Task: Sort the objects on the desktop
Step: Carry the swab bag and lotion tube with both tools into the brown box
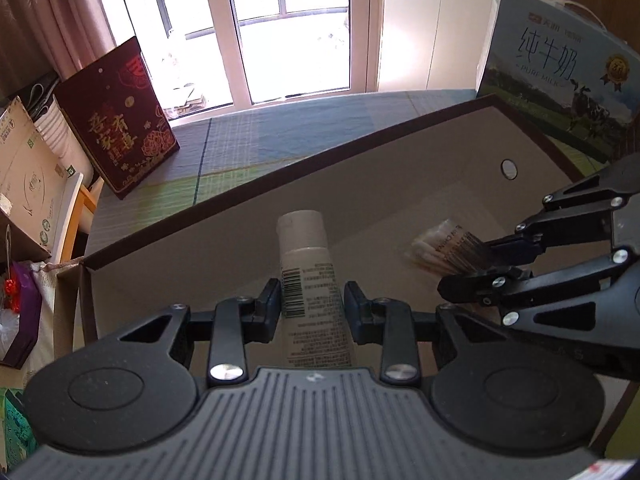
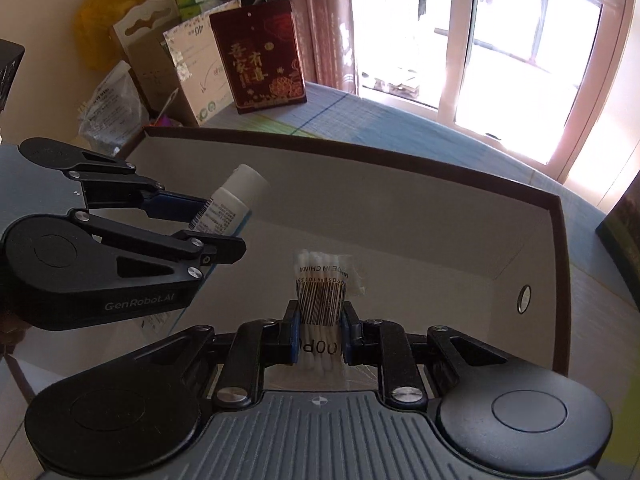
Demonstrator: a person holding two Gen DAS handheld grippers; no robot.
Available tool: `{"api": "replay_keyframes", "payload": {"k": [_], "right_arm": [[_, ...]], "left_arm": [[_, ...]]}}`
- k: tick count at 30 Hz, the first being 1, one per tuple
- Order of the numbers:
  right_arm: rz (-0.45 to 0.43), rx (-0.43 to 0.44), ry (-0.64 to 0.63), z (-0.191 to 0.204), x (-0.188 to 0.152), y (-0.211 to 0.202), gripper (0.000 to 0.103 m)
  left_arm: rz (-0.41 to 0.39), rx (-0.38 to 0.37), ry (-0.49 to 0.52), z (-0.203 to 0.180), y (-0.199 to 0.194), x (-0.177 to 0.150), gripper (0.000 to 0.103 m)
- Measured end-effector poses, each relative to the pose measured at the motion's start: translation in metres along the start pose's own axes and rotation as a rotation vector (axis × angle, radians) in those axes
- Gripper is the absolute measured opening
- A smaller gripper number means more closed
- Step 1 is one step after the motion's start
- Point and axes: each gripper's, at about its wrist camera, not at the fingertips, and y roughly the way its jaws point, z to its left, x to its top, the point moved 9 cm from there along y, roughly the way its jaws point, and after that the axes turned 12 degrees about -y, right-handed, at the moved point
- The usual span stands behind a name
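Note:
My left gripper point(image 1: 311, 300) is shut on a white tube point(image 1: 310, 276) with a barcode, cap pointing away, held above the inside of a large grey cardboard box point(image 1: 280, 200) with a dark rim. My right gripper point(image 2: 319, 322) is shut on a clear packet of cotton swabs point(image 2: 322, 284) with a barcode label, also over the box point(image 2: 400, 208). In the left wrist view the right gripper point(image 1: 472, 264) enters from the right with the swab packet point(image 1: 440, 246). In the right wrist view the left gripper point(image 2: 224, 226) comes in from the left with the tube point(image 2: 232, 200).
A dark red gift box point(image 1: 120, 124) stands on the checked tablecloth point(image 1: 248, 136) behind the box. A milk carton point(image 1: 560, 84) stands at the back right. Cardboard boxes and bags point(image 2: 160, 60) crowd the left side. A bright window point(image 1: 280, 20) lies beyond.

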Motion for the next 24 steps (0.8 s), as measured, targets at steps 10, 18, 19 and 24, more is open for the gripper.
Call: {"api": "replay_keyframes", "payload": {"k": [10, 18, 19, 24], "right_arm": [[0.075, 0.013, 0.019, -0.009, -0.003, 0.030, 0.016], [0.076, 0.030, 0.055, -0.013, -0.009, 0.026, 0.016], [0.074, 0.030, 0.059, -0.013, -0.009, 0.026, 0.016], [0.055, 0.042, 0.087, -0.013, -0.010, 0.020, 0.021]], "left_arm": [[0.066, -0.007, -0.013, -0.001, 0.031, -0.008, 0.029], [0.058, -0.012, -0.003, -0.001, 0.029, -0.004, 0.026], [0.055, -0.009, -0.002, 0.000, 0.027, -0.003, 0.026], [0.053, 0.013, 0.004, 0.002, 0.022, -0.004, 0.027]]}}
